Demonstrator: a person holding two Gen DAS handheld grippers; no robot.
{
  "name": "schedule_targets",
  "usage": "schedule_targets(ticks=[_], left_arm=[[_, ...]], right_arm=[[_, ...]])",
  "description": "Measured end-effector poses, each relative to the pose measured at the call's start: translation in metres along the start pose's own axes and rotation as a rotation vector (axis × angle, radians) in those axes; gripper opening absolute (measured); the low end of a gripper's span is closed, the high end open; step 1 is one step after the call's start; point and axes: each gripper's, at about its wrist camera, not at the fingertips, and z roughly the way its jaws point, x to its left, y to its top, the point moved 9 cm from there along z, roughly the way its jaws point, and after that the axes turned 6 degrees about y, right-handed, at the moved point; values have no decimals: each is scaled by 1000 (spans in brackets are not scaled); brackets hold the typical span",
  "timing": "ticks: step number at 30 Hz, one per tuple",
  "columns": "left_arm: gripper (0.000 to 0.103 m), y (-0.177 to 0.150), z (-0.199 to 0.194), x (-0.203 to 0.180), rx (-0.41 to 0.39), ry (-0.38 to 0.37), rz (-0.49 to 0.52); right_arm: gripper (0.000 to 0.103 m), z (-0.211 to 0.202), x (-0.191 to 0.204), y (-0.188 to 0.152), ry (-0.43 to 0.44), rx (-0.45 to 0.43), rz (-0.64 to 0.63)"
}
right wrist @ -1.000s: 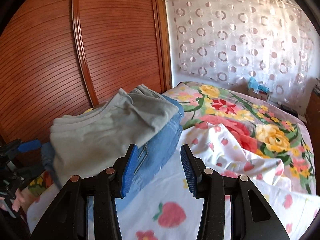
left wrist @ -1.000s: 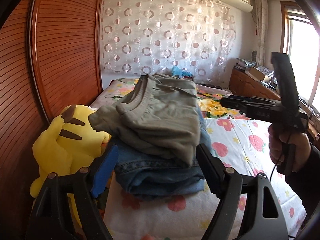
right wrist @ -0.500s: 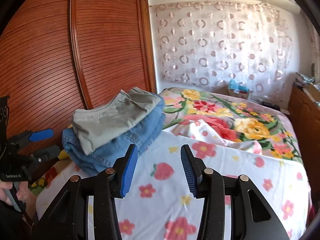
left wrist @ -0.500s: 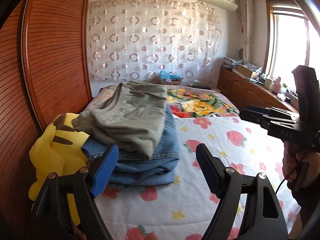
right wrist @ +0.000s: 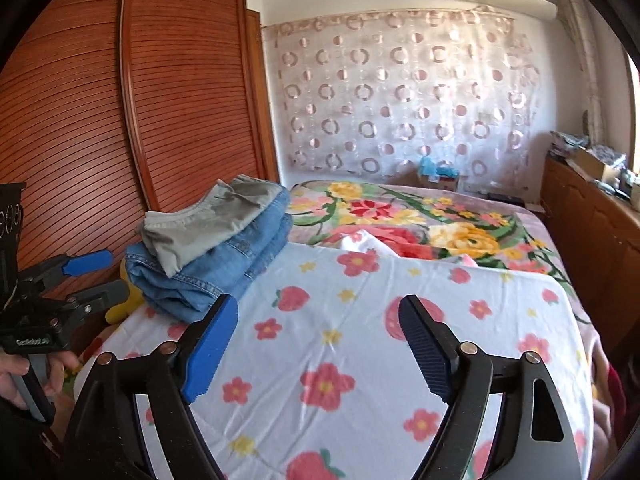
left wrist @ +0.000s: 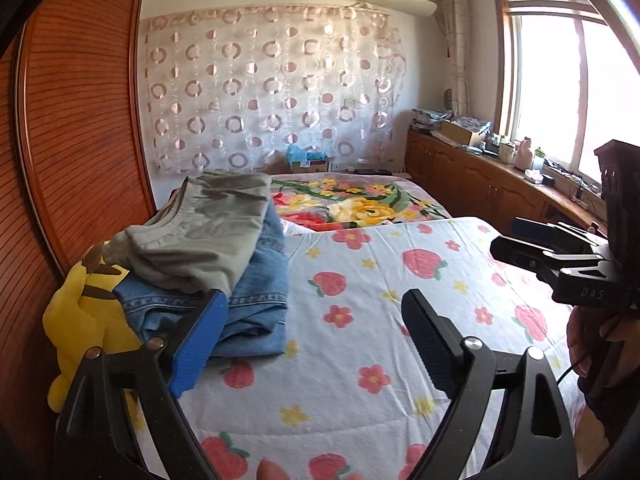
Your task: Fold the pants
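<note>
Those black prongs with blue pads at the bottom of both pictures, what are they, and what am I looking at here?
They are the fingers of two handheld grippers, one in each of a person's hands; there is no robot arm. Each gripper carries a wide-angle camera that looks forward along its own fingers.

One picture comes from the left gripper, the other from the right gripper. Each also catches the other tool at its edge, gripped by a hand.

Both grippers are open and hold nothing.

Ahead is a bed with a strawberry-print sheet. On its left side lie folded grey-green pants stacked on folded jeans. A yellow plush toy sits beside the stack, next to a wooden wardrobe.
</note>
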Motion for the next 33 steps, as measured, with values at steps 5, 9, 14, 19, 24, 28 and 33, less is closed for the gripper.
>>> schedule_targets(ticks=[5, 9, 14, 19, 24, 28, 33], left_arm=[[89, 0, -6, -19, 1, -40, 8], [89, -3, -5, -34, 24, -54, 26], [89, -11, -6, -52, 44, -69, 41], [89, -18, -10, -65, 53, -65, 45], [89, -18, -17, -69, 44, -58, 28], [89, -18, -22, -73, 42, -62, 26], [89, -13, -30, -77, 30, -50, 34]], right_arm=[[86, -19, 3, -8, -45, -4, 18], [87, -32, 2, -9, -70, -10, 39], [87, -44, 6, -13, -119, -12, 42], [87, -53, 14, -16, -147, -25, 46], [87, -62, 20, -18, -168, -38, 42], [87, -66, 24, -18, -159, -48, 59], [87, -72, 27, -19, -170, -56, 65]])
